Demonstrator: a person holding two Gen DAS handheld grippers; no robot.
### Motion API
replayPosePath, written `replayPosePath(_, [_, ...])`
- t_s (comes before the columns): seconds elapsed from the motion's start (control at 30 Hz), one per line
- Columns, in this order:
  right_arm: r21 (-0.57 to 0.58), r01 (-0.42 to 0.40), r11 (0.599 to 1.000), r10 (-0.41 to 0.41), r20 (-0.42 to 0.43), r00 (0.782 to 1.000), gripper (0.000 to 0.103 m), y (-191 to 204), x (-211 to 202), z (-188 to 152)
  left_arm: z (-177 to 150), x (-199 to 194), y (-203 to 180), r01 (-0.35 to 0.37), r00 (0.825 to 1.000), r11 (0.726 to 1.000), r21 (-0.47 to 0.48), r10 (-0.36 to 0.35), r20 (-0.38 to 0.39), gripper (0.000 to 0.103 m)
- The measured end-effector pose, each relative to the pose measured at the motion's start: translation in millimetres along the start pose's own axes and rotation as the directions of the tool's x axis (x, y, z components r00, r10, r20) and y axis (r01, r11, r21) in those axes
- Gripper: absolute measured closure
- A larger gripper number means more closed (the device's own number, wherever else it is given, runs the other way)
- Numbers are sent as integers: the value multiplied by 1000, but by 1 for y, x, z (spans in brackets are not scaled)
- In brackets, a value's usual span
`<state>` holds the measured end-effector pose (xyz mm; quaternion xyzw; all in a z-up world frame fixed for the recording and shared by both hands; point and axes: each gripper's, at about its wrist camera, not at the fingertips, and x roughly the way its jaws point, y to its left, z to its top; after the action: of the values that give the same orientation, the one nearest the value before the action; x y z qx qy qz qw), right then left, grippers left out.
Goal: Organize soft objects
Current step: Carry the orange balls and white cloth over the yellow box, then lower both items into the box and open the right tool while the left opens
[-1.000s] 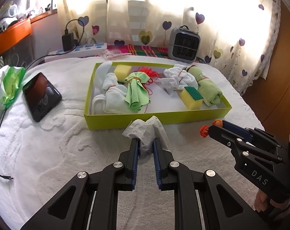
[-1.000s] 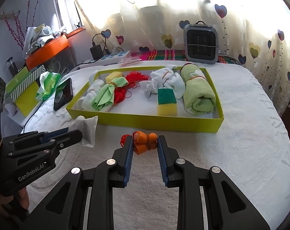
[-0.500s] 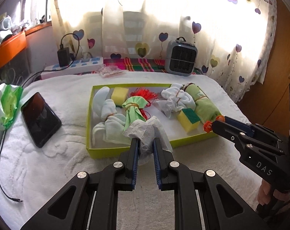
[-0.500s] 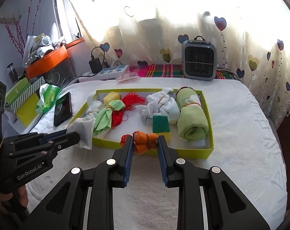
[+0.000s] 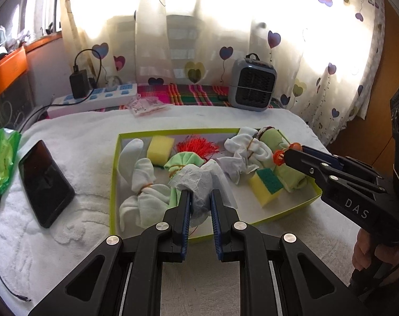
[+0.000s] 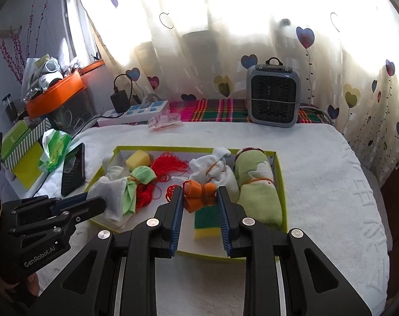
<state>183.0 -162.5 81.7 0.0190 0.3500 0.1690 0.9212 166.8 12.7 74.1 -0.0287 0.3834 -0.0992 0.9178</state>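
Note:
My left gripper (image 5: 200,197) is shut on a crumpled white tissue (image 5: 199,179), held in the air over the near side of the yellow-green box (image 5: 115,184). My right gripper (image 6: 199,197) is shut on a small orange bundle tied with red string (image 6: 199,194), also hanging above the box (image 6: 282,184). Inside the box lie white sock bundles (image 5: 144,192), a green cloth bundle (image 6: 142,176), a red tassel (image 6: 170,163), a yellow sponge (image 5: 159,151), a green-topped sponge (image 5: 267,187) and a rolled green towel (image 6: 257,189). Each gripper shows at the side of the other's view.
The box rests on a white towel-covered surface (image 6: 331,184). A black phone (image 5: 45,181) and a green plastic wrapper (image 5: 3,158) lie to the left. At the back stand a power strip (image 5: 94,100), a small grey heater (image 6: 273,100) and heart-patterned curtains. A hand (image 5: 365,250) holds the right gripper's handle.
Both grippers have risen and moved toward the box with their loads. The tissue and the orange bundle, earlier in front of the box's near wall, now hang above its inside.

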Motion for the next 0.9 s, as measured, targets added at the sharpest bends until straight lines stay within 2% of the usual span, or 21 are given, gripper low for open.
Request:
replayPosePath(0.47, [13,29,999,-29,-51,998,76,-18,43,14,1,32,-14,29,998,999,22,-27,-49,89])
replayPosePath(0.9, [-7,43,999,-43,-57,997,76,-16,53,11,-1,47,-15,27,997,1000,14,-26,-79,89])
